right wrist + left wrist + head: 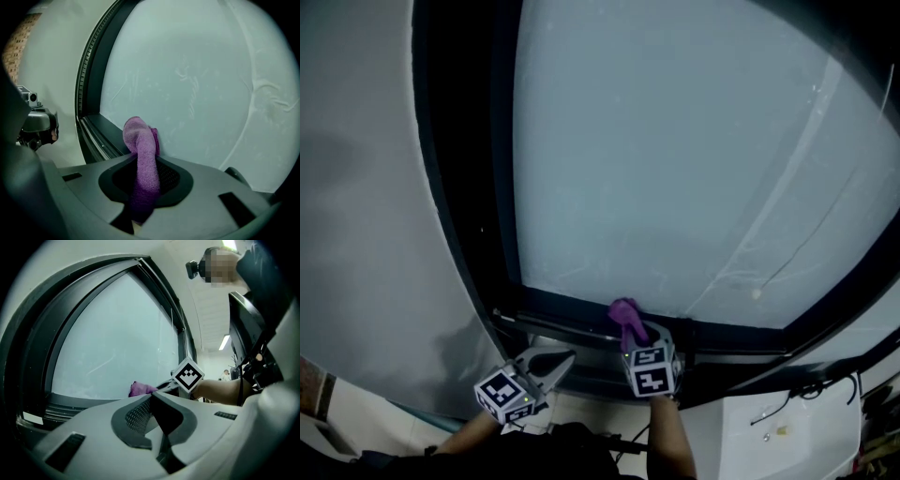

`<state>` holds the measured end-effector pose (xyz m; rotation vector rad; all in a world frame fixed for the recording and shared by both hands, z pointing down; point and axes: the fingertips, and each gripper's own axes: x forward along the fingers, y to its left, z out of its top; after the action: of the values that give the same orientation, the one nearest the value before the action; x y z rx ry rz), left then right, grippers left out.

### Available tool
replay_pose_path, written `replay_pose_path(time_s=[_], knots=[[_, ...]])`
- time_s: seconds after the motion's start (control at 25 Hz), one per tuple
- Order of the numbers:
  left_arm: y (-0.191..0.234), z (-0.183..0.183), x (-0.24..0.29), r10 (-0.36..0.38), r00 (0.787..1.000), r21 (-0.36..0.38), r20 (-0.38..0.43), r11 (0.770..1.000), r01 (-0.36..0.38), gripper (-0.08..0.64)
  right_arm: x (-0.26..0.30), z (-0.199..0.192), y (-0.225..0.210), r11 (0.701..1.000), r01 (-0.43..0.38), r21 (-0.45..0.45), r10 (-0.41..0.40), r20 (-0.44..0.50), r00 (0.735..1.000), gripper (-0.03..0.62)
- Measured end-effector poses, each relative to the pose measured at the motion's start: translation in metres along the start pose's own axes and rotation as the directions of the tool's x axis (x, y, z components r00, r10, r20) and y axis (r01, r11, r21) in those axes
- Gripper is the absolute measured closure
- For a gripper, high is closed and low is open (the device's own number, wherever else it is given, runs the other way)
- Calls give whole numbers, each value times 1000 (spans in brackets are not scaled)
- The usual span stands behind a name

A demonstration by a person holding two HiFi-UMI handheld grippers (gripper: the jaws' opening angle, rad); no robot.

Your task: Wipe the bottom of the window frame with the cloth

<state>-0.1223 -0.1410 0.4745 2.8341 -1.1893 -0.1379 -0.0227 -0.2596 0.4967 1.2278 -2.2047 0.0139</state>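
A purple cloth (pixel 625 317) is clamped in my right gripper (pixel 639 336), which is shut on it. In the right gripper view the cloth (pixel 143 154) sticks out past the jaws and its tip rests against the glass just above the dark bottom rail of the window frame (pixel 101 136). The bottom rail (pixel 572 314) runs left to right under the pane in the head view. My left gripper (pixel 551 361) hangs lower left of the rail, jaws shut with nothing in them. From the left gripper view the cloth (pixel 140 388) shows beyond the jaws, beside the right gripper's marker cube (pixel 188 374).
The dark frame's left upright (pixel 459 187) curves up beside a pale wall (pixel 356 187). A frosted pane (pixel 675 150) fills the opening. A white sill or cabinet top (pixel 778 427) with a cable lies at lower right. A monitor (pixel 243 333) stands at the right.
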Motion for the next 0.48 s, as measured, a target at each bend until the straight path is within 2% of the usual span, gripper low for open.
replay_pose_path(time_s=[0.16,0.4,0.48], knots=[[1,1,3,-14,1000,-1,-1,1000,14,557,-1,-2,-3,1000,28,6,-28,-5,1000,514],[1,1,7,-46,999,-9,0,999,46,557,-5,-6,-14,984,99,150,-103,20,994,514],[1,1,8,-58,998,-10,0,998,58,557,-7,-9,-19,976,140,167,-144,11,990,514]])
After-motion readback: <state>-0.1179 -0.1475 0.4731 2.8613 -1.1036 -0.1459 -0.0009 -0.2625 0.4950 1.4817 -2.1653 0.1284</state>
